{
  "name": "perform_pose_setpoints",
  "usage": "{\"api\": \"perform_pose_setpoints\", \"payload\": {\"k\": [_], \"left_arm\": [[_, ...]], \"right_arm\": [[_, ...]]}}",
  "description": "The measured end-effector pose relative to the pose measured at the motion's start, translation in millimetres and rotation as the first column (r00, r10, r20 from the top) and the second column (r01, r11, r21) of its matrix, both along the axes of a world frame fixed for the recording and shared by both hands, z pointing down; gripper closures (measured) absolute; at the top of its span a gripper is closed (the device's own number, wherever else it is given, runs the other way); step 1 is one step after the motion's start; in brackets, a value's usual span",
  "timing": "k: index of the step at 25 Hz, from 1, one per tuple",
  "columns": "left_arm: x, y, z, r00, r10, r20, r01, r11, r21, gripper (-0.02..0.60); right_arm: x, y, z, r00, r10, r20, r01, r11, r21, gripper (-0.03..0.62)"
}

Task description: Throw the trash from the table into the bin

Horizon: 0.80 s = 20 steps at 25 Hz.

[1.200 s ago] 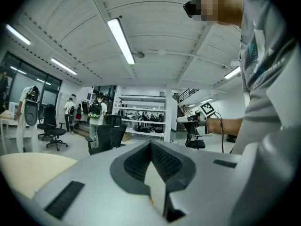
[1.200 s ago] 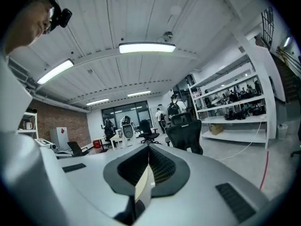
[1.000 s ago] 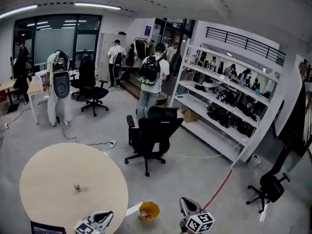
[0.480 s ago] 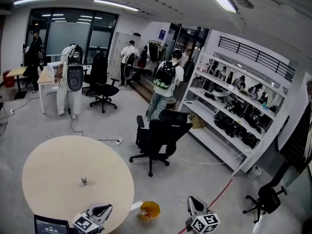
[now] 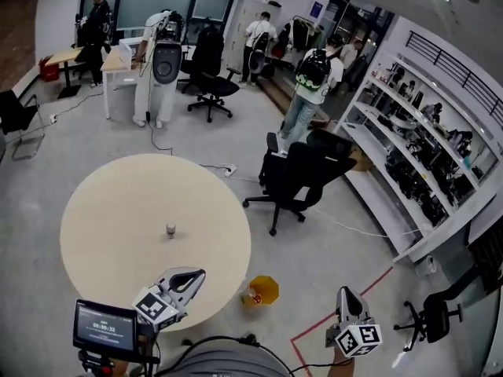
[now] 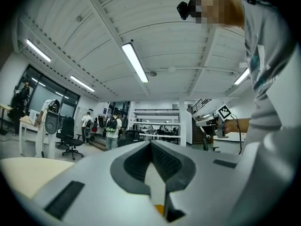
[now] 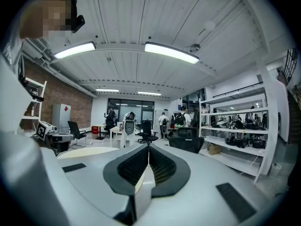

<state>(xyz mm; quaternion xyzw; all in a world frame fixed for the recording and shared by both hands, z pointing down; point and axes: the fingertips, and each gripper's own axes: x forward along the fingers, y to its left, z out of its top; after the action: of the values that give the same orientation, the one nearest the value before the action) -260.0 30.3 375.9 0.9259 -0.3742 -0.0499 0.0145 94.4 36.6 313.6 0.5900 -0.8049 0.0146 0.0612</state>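
A small grey can (image 5: 170, 229) stands alone near the middle of the round beige table (image 5: 102, 210). A yellow bin (image 5: 262, 290) with some trash in it sits on the floor by the table's near right edge. My left gripper (image 5: 200, 274) hovers over the table's near edge, pointing toward the bin, some way from the can. In the left gripper view its jaws (image 6: 151, 143) meet at the tips with nothing held. My right gripper (image 5: 346, 292) hangs over the floor to the right of the bin, shut and empty (image 7: 148, 147).
A black office chair (image 5: 302, 175) stands just beyond the bin. Shelving (image 5: 416, 171) runs along the right wall. A person with a backpack (image 5: 313, 81) stands behind the chair. Red tape (image 5: 314, 328) marks the floor near my right gripper. A small screen (image 5: 106, 328) sits at bottom left.
The head view has tilted downward, so table, can and bin sit higher in the frame. My left gripper has moved forward over the table's edge. The right gripper has shifted right.
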Motion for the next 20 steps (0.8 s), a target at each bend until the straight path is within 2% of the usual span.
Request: {"api": "perform_pose_setpoints", "payload": {"k": [5, 9, 13, 16, 20], "left_arm": [[-33.4, -5.3, -13.9, 0.999, -0.047, 0.003, 0.047, 0.999, 0.015, 0.540], [-55.6, -19.8, -35.9, 0.994, -0.097, 0.059, 0.089, 0.988, 0.129, 0.540], [-79.7, -50.7, -36.0, 0.978, -0.171, 0.117, 0.142, 0.964, 0.223, 0.540], [-94.4, -80.7, -26.6, 0.957, -0.230, 0.177, 0.177, 0.945, 0.275, 0.540], [-115.7, -105.4, -12.1, 0.922, -0.306, 0.236, 0.235, 0.929, 0.287, 0.540]], "right_arm": [[-38.9, -14.5, -15.8, 0.996, -0.069, -0.048, 0.070, 0.997, 0.020, 0.582], [-83.6, -38.7, -29.9, 0.979, -0.175, -0.103, 0.181, 0.982, 0.056, 0.582], [-136.1, -82.6, -21.6, 0.943, -0.291, -0.162, 0.304, 0.950, 0.066, 0.582], [-171.4, -122.7, -4.8, 0.911, -0.367, -0.190, 0.385, 0.920, 0.067, 0.582], [-216.9, -168.1, 17.1, 0.859, -0.472, -0.200, 0.489, 0.871, 0.041, 0.582]]}}
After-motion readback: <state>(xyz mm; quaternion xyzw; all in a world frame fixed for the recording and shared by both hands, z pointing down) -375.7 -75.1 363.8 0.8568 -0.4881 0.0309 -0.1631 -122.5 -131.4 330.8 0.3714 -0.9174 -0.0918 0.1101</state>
